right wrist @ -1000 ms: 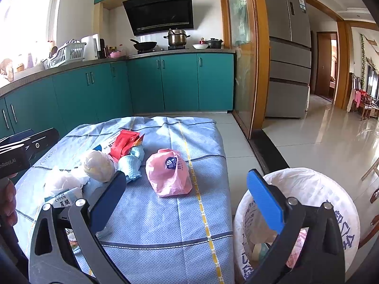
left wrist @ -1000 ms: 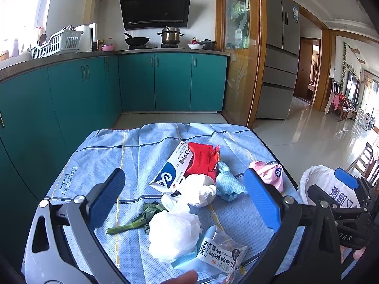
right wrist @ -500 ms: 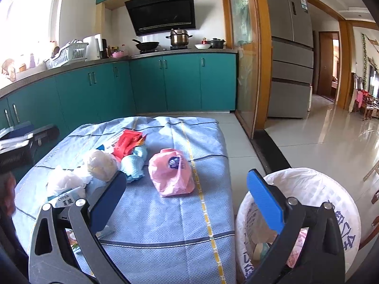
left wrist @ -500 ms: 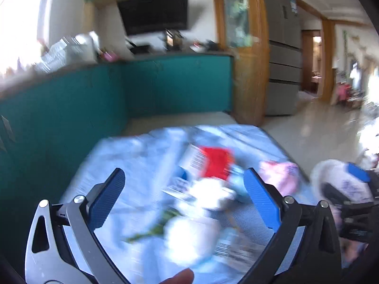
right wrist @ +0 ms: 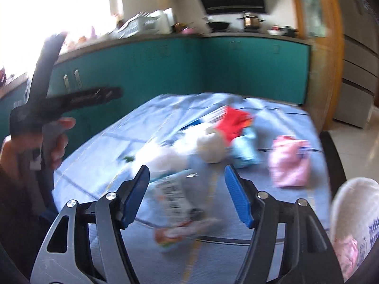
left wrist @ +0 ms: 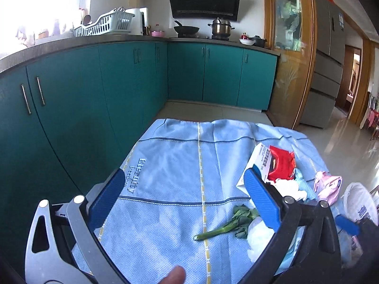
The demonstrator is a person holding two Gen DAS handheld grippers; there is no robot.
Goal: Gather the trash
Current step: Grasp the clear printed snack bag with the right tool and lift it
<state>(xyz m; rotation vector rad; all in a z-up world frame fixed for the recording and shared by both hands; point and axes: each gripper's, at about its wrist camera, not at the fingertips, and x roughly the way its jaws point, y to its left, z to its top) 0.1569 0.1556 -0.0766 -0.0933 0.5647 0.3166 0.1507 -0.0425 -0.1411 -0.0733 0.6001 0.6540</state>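
Teal cabinets [left wrist: 118, 90], steel pot [left wrist: 220, 26], possibly a fridge [left wrist: 328, 54].

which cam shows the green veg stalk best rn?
Left wrist. The green vegetable stalk lies sharp and nearly whole on the blue cloth, leaves by a white wad. The right wrist view is motion-blurred and shows only a dark green speck.

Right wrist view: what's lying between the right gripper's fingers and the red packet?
In the right wrist view, a printed clear wrapper lies between the right gripper fingers; beyond it, a white crumpled ball sits just before the red packet. The picture is blurred.
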